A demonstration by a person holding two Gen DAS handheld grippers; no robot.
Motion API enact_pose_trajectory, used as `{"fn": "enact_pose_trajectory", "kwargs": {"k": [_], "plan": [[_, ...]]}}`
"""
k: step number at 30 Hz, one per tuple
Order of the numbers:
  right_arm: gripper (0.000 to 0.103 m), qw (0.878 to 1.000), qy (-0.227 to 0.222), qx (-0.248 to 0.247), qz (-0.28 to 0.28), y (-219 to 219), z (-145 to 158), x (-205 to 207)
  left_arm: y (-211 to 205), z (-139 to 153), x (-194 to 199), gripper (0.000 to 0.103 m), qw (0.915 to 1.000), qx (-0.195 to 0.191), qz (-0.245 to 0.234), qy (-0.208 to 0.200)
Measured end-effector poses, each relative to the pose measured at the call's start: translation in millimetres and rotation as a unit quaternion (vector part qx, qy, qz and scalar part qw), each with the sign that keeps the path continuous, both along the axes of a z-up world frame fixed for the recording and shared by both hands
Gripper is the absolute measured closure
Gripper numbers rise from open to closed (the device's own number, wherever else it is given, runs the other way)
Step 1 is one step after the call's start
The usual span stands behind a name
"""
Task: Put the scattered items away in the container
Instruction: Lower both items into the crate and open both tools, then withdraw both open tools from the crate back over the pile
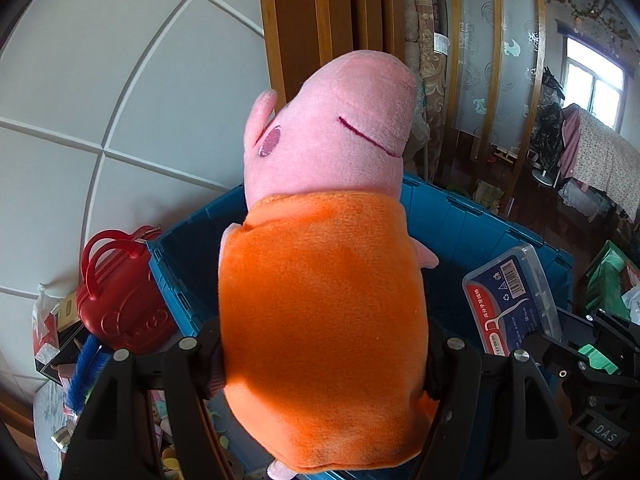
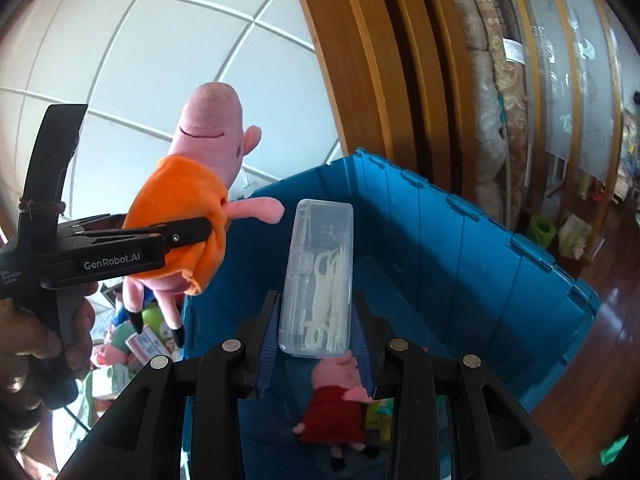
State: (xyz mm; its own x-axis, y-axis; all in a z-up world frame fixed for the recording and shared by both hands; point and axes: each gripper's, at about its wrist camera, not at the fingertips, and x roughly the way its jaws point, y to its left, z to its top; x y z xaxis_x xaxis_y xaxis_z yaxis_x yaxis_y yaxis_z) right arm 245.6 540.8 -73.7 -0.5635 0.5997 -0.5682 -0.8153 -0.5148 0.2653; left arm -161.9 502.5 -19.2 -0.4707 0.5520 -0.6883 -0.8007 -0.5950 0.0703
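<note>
A pink plush pig in an orange dress fills the left wrist view, with my left gripper shut on its body. It hangs over the near left corner of the blue bin. In the right wrist view the same pig sits in the left gripper, just left of the bin. My right gripper is shut on a clear floss-pick box above the bin's inside. That box and the right gripper also show at the right. A second plush pig in red lies in the bin.
A red handbag and a blue brush lie left of the bin among small boxes. A hand grips the left tool. A wooden door frame and rolled carpets stand behind the bin.
</note>
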Motion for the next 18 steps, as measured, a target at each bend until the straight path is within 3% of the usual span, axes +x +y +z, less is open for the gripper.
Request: {"fn": "enact_pose_trajectory", "kwargs": {"k": [4, 6, 7, 8, 9, 18], "plan": [[0.070, 1.000, -0.003, 0.000, -0.001, 2.2, 0.0, 0.7, 3.4, 0.2, -2.1, 0.032, 1.0000, 0.004, 0.002, -0.003], [0.068, 1.000, -0.005, 0.004, -0.004, 2.8, 1.2, 1.3, 5.7, 0.8, -4.4, 0.019, 0.9999, 0.008, 0.005, -0.014], [0.061, 1.000, -0.010, 0.005, -0.006, 3.8, 1.8, 0.8, 7.0, 0.4, -6.1, 0.012, 0.9997, 0.006, 0.006, -0.021], [0.025, 1.000, -0.013, 0.008, -0.008, 1.6, 2.6, 0.1, 6.9, 0.9, -7.0, 0.007, 0.9997, 0.005, 0.009, -0.023], [0.004, 1.000, -0.009, 0.011, -0.011, 0.6, 3.6, 1.7, 5.5, 2.0, -7.3, 0.000, 0.9997, 0.005, 0.017, -0.019], [0.000, 1.000, -0.005, 0.010, -0.003, -8.9, 3.7, 1.0, -31.3, 0.2, -14.0, 0.000, 0.9982, 0.014, 0.049, -0.031]]}}
